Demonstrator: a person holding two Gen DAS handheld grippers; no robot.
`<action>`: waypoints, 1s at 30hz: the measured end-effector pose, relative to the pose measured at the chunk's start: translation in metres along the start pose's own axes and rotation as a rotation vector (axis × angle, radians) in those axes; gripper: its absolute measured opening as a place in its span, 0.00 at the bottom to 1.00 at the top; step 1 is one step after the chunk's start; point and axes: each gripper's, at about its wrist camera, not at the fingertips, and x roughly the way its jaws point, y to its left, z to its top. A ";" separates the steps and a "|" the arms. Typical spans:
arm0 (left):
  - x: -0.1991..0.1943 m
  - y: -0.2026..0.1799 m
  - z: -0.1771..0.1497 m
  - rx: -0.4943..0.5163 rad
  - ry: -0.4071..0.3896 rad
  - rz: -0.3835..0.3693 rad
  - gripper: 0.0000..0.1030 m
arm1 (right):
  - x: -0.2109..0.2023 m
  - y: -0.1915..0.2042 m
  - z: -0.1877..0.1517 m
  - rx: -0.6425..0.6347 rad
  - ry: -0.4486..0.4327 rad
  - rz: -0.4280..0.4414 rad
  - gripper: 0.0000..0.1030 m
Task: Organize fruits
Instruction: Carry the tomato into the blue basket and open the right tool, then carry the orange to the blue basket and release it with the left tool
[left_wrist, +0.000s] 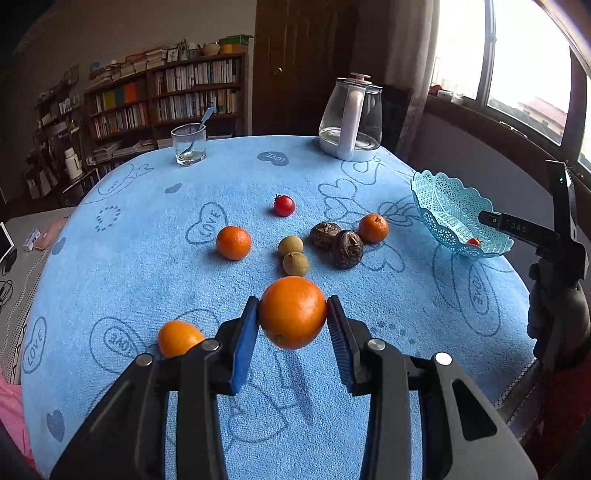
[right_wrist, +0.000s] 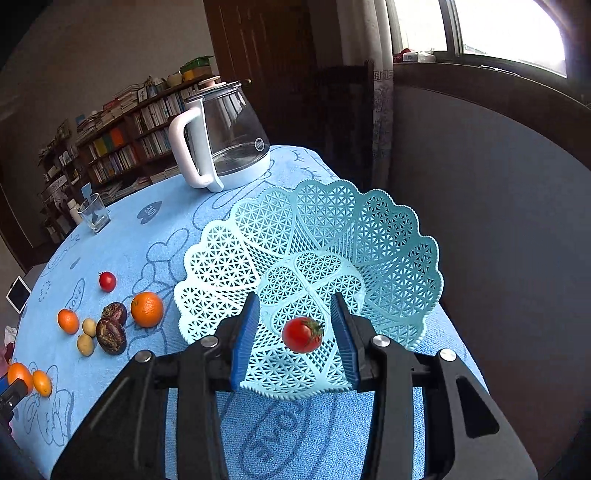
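So far only one fruit has made it home, by my count. Nearest, the left claw (left_wrist: 292, 314) pinches a large orange (left_wrist: 292, 312) between its blue pads, carried clear of the blue desk (left_wrist: 369, 406) cloth, so that one looks to be next on its way. Just at its eight o'clock a smaller orange (left_wrist: 179, 338) sits on the cloth.

Over at the desk's three o'clock edge, the right claw (right_wrist: 297, 332) stands spread above the lacy blue basket (right_wrist: 388, 240), and a cherry tomato (right_wrist: 302, 334) hangs between the pads without either one touching it; I judge it let go, dropping to the basket floor. No other fruit shows inside.

Further in, toward the middle, the rest waits: two small yellowish fruits (left_wrist: 293, 254), two dark brown ones (left_wrist: 336, 242), a mandarin (left_wrist: 233, 242) at their nine o'clock, another mandarin (left_wrist: 373, 228) at their three o'clock, and beyond them a second cherry tomato (left_wrist: 284, 205). Farthest off, at twelve o'clock, stand a drinking glass (left_wrist: 189, 144) and a kettle (left_wrist: 351, 118), no part of the job.

Most of the sorting remains.
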 end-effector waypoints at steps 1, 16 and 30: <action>0.002 -0.002 0.002 0.003 0.001 -0.002 0.37 | -0.002 -0.006 0.001 0.020 -0.015 -0.004 0.68; 0.035 -0.072 0.047 0.109 -0.020 -0.133 0.37 | -0.031 -0.045 0.003 0.169 -0.206 -0.117 0.69; 0.099 -0.150 0.094 0.179 0.004 -0.303 0.37 | -0.032 -0.055 -0.002 0.211 -0.234 -0.140 0.74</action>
